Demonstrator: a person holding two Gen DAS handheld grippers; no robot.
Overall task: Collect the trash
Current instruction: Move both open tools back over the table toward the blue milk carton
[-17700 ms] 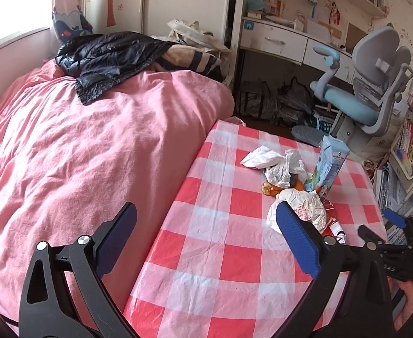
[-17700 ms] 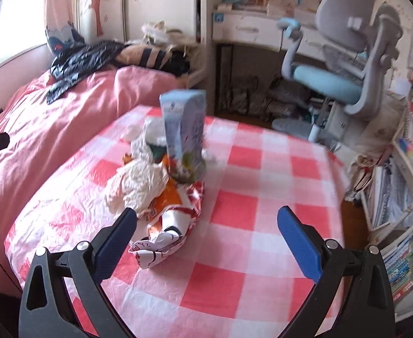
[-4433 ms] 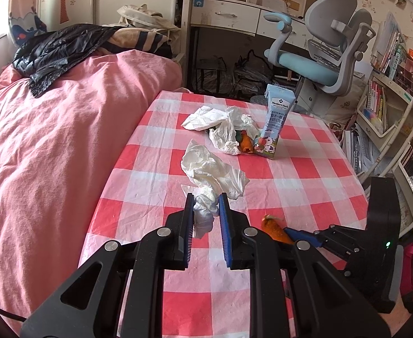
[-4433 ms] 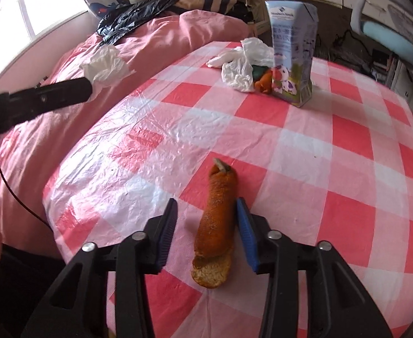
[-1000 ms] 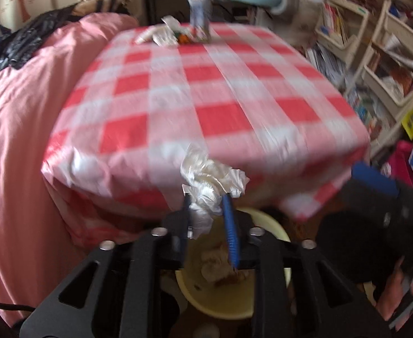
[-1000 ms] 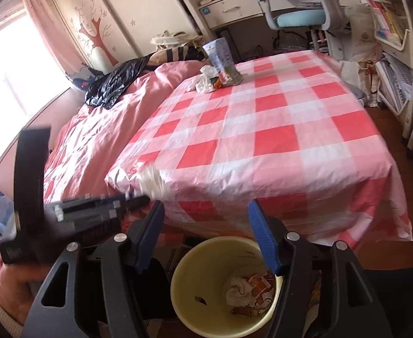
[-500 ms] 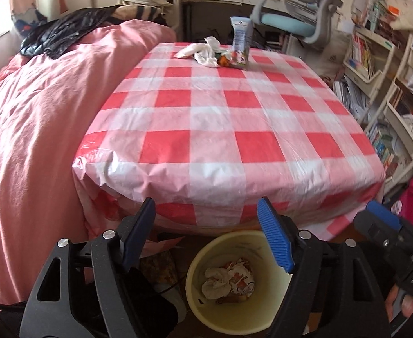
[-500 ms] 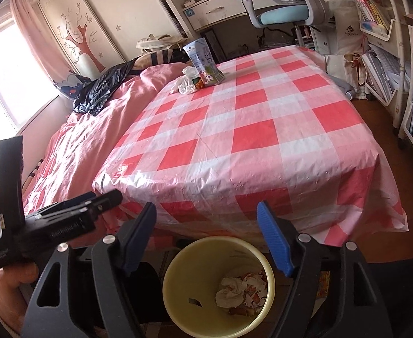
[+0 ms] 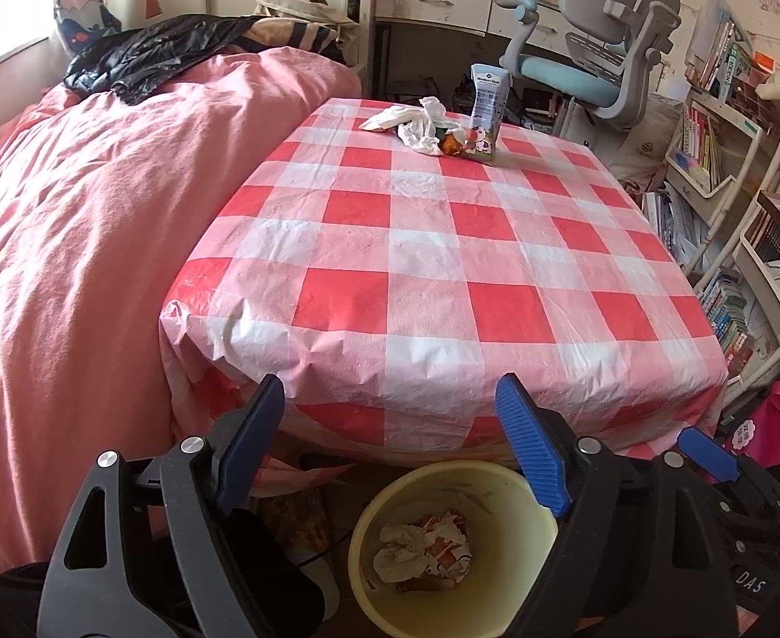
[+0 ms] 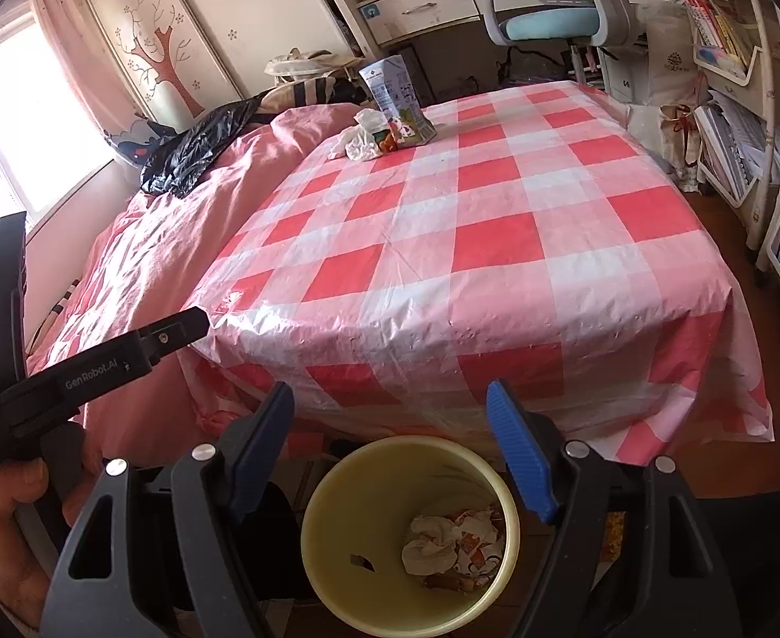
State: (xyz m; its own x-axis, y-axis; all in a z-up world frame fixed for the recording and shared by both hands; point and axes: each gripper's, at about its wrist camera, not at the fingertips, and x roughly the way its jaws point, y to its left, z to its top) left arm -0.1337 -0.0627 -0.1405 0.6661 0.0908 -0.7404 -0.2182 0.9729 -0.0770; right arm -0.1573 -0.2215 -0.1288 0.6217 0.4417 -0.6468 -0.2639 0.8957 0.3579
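A pale yellow bin (image 9: 362,531) stands on the floor below the near edge of the red-checked table (image 9: 422,244). Crumpled white tissue and wrappers (image 9: 416,547) lie at its bottom. My left gripper (image 9: 390,393) hangs above the bin's rim, its jaws opening with nothing between them. My right gripper (image 10: 390,396) stands open and empty over the same bin (image 10: 315,526), where the trash (image 10: 443,537) shows again. At the table's far end stand a milk carton (image 9: 488,106), crumpled tissues (image 9: 416,125) and an orange scrap (image 9: 448,144).
A bed with a pink cover (image 9: 71,239) presses against the table's left side. A desk and a grey-blue office chair (image 9: 592,69) stand behind the table. Bookshelves (image 9: 751,223) line the right wall. A hand (image 10: 7,500) holds the left gripper's handle.
The left gripper opened and the white tissue it held dropped into the bin. It then rose a little and rolled level. The right gripper's jaws widened slightly.
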